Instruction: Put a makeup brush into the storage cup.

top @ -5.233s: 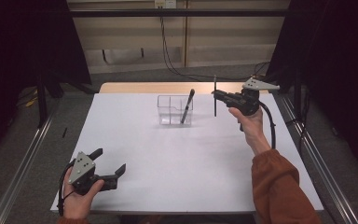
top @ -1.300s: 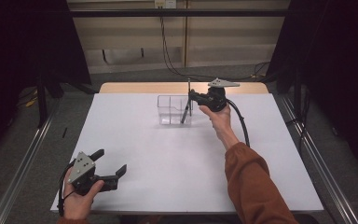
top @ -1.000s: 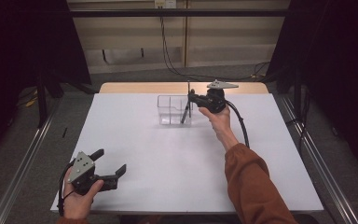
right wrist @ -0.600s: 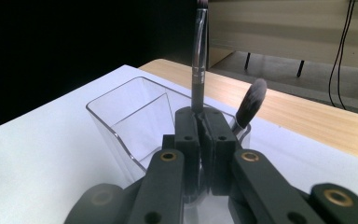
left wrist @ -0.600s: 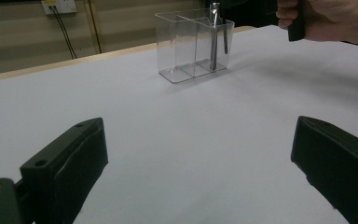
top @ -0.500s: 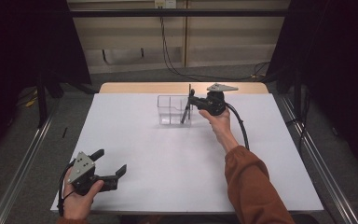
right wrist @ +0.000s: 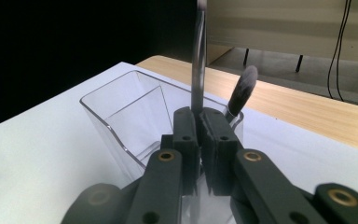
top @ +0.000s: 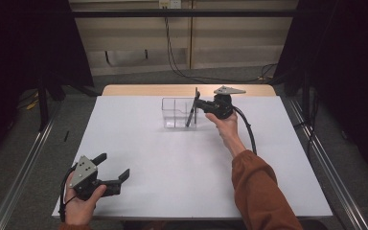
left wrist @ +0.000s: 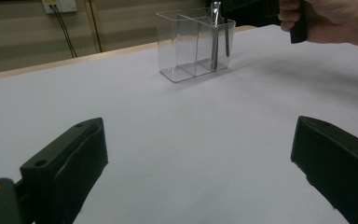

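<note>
Clear plastic forms the organizer (top: 178,113), a small box with compartments, open at the top, standing on the white table (top: 182,177) in the upper middle of the high view. Its walls are see-through, so the contents show from every side.

The right gripper (right wrist: 199,122) sits in the lower centre of the right gripper view, its two black jaws pressed nearly together on a slim grey metallic rod (right wrist: 198,60). The rod stands upright, rising from between the jaws to the top edge of that view; its upper end is cut off. In the high view the same gripper is at the organizer's right-hand end, in the upper middle of the frame, and the rod's lower part stands within or just behind the rightmost compartment; which one cannot be told.

A makeup brush (right wrist: 240,91) with a dark, rounded, soft-looking head leans in the organizer. In the right gripper view it shows just right of the rod, head up and tilted to the right. In the left gripper view both items appear as dark vertical shapes through the clear wall in the upper middle.

The left gripper (top: 106,170) rests at the lower left of the high view, jaws spread wide, nothing between them, well apart from the organizer.
</note>
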A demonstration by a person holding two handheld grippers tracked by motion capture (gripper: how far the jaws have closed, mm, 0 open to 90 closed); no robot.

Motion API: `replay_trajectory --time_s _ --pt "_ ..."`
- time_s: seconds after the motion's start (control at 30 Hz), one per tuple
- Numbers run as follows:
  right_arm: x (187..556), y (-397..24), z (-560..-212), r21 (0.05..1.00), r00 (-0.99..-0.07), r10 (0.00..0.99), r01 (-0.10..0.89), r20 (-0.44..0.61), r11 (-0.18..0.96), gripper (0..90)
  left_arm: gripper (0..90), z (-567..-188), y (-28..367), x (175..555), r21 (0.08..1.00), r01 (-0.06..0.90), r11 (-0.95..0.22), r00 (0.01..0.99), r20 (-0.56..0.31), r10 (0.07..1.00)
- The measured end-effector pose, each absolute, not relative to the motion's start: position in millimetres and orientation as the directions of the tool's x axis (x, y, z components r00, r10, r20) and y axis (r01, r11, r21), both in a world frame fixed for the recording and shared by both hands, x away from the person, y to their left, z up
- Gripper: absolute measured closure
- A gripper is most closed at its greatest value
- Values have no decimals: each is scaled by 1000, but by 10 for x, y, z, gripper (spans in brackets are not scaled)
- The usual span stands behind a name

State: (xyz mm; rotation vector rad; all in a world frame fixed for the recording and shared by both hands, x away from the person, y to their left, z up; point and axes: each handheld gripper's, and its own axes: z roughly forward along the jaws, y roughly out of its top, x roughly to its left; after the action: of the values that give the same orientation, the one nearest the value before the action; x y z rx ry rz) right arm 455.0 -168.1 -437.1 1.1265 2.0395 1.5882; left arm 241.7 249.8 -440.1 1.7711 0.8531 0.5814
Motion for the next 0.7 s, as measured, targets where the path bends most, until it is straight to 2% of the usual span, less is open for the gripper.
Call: replay_trajectory --time_s 0.4,0.53,0.6,0.7 --pt "4524 -1695 -4369 921 -641 737 384 212 70 769 35 -4397 2485 2442 941 277 -192 626 -25 780" --pt "4491 -1718 -4351 921 -643 735 383 217 63 717 35 -4390 2475 2464 942 277 -189 627 -29 778" --pt "4472 -1729 -4335 924 -649 731 375 210 68 647 35 -4391 2473 2476 942 279 -187 627 -32 778" --pt "4442 -1775 -4308 929 -655 726 365 210 60 600 35 -4395 2468 2487 941 280 -190 628 -30 778"
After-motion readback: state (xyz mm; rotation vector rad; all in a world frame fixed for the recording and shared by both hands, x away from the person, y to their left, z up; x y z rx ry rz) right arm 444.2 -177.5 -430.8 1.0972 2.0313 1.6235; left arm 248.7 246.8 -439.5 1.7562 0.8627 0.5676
